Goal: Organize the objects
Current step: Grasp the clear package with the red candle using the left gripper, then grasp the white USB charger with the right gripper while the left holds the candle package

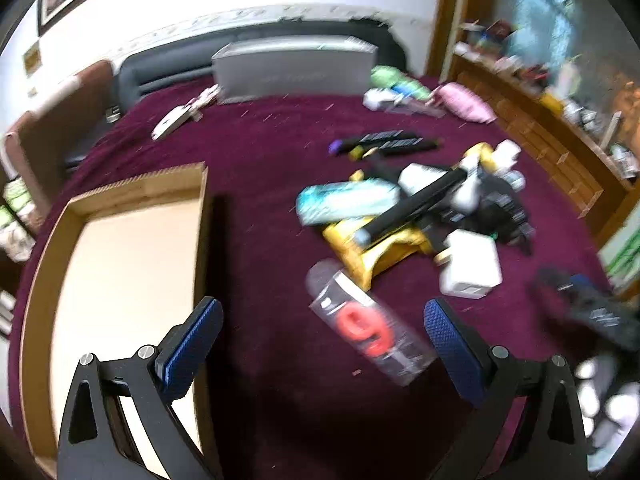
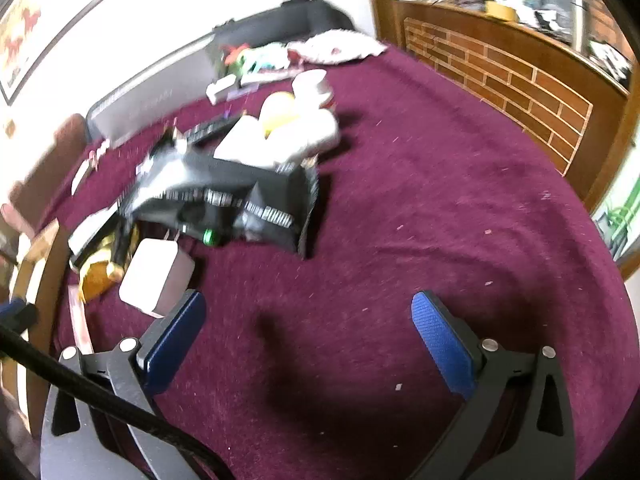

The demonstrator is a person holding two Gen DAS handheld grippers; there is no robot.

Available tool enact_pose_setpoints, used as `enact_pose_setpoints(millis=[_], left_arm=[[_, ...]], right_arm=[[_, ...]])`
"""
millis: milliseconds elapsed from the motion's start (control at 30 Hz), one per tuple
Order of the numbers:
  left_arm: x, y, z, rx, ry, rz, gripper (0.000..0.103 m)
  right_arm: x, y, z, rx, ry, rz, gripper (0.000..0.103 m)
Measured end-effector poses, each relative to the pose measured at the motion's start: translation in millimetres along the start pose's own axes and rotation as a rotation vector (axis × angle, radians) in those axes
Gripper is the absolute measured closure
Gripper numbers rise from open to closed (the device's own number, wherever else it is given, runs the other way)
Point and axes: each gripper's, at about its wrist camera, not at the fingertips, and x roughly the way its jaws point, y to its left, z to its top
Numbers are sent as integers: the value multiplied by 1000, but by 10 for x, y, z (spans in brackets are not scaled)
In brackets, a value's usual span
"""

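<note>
Maroon cloth (image 1: pixel 280 200) carries a wooden tray (image 1: pixel 132 188) and a clutter pile (image 1: pixel 400 208). Left hand-held gripper (image 1: pixel 324 344) and right hand-held gripper (image 2: pixel 308 332) both stand wide apart, empty.

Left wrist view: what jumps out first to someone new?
The heap of clutter on the maroon cloth right of centre, with a clear tube holding something red lying nearest, between the open left tongs. Left of that sits a wooden tray, nothing visible in it. A grey box stands at the far edge.
</note>
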Motion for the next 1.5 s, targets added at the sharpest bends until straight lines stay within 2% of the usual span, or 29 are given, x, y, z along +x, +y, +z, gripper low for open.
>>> enact_pose_setpoints(millis=[200, 333, 400, 500, 533, 600, 633, 733, 867, 1033, 1133, 1233, 1367, 1433, 1500], left_arm=[[175, -16, -152, -112, 63, 2, 5], [325, -93, -162, -140, 91, 11, 5], [363, -150, -156, -116, 78, 51, 9], [427, -237, -156, -70, 65, 55, 35], [416, -266, -156, -51, 54, 60, 54], [367, -293, -168, -22, 40, 36, 74], [342, -262, -181, -32, 45, 11, 80], [273, -150, -209, -66, 59, -49, 80], [29, -12, -306, -99, 35, -102, 80], [-299, 163, -433, -150, -4, -169, 80], [-387, 258, -488, -175, -10, -201, 80], [-480, 306, -559, -181, -24, -219, 80], [-550, 394, -607, -193, -36, -241, 80], [-574, 442, -635, -201, -41, -243, 80], [-597, 488, -658, -205, -46, -241, 80]], right_arm=[[-61, 175, 9, -67, -62, -14, 0], [-104, 246, 2, -100, -91, -6, 0], [-99, 188, 3, -82, -91, 1, 0], [-103, 137, -34, -67, -88, 12, 0], [-105, 139, -34, -67, -90, 13, 0], [-111, 157, -46, -73, -91, 13, 0], [-102, 161, -45, -76, -88, 13, 0], [-103, 167, -63, -76, -86, 14, 0], [-95, 189, -72, -87, -79, 19, 0], [-119, 370, -80, -146, -8, 99, 4], [-115, 553, -42, -183, 21, 120, 4], [21, 756, 6, -219, 73, 106, 4], [223, 1000, 48, -258, 116, 41, 7], [322, 1090, 46, -248, 144, 28, 13], [387, 1148, 55, -248, 161, 10, 33]])
